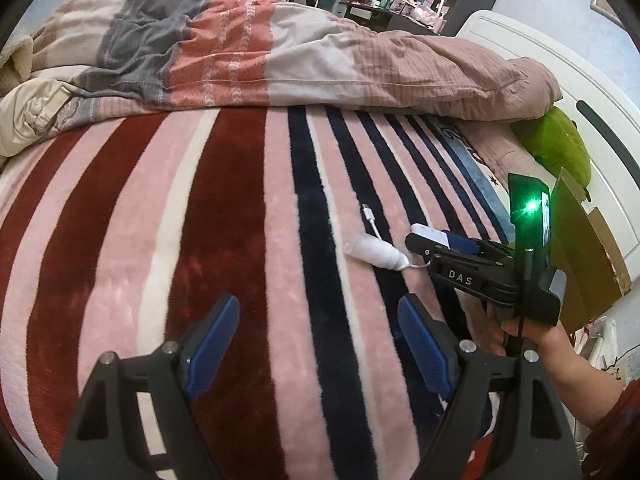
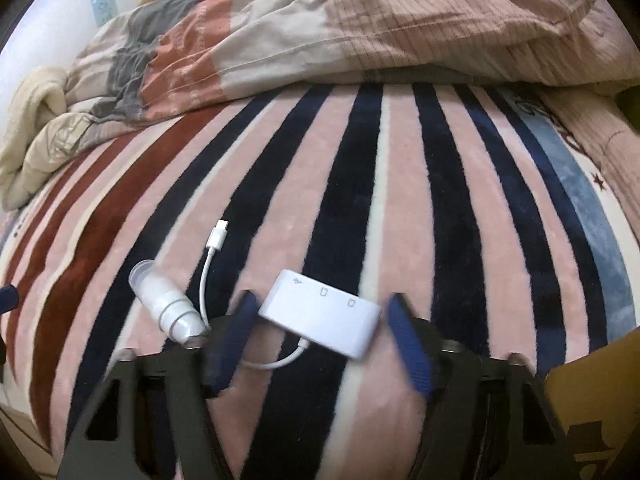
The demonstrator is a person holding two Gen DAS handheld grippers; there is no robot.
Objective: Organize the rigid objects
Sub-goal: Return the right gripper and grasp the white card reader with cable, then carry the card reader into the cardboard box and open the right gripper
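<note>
Right gripper [image 2: 320,316] low over the striped blanket [image 2: 400,200], jaws spread, white adapter hub [image 2: 320,314] lying between the blue pads [image 2: 408,340]; I cannot tell whether either pad touches it. Its short cable [image 2: 206,272] loops under my left-side pad and runs out to the plug [image 2: 218,236]. Small white bottle [image 2: 168,308] lies on its side just beside that pad, against the cable. Cardboard box [image 2: 592,400] at lower right edge. Left gripper [image 1: 320,344] hovers spread and empty over the blanket; from its camera I see the hand [image 1: 536,332] on the right tool. Rumpled duvet [image 1: 240,48] bounds the far side.
</note>
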